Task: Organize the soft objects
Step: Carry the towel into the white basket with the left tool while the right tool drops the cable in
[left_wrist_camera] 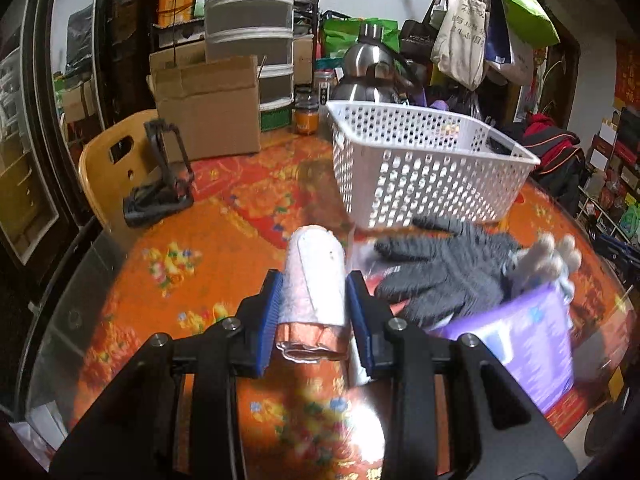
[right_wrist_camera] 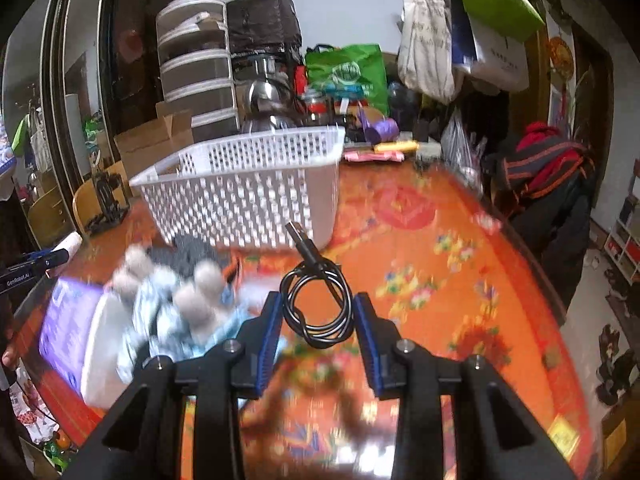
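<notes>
White basket [left_wrist_camera: 424, 160] stands behind grey glove [left_wrist_camera: 444, 264] and purple pack [left_wrist_camera: 528, 344]

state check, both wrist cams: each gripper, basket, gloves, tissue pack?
left gripper: shut on pink roll, lifted off table
right gripper: shut on coiled black cable
white basket: upright, contents hidden
grey glove: lying flat on table
plush-tipped blue item: resting on purple pack

Orange floral table [left_wrist_camera: 208, 216] bearing white basket [left_wrist_camera: 424, 160], grey glove [left_wrist_camera: 444, 264], cardboard box [left_wrist_camera: 208, 112].
</notes>
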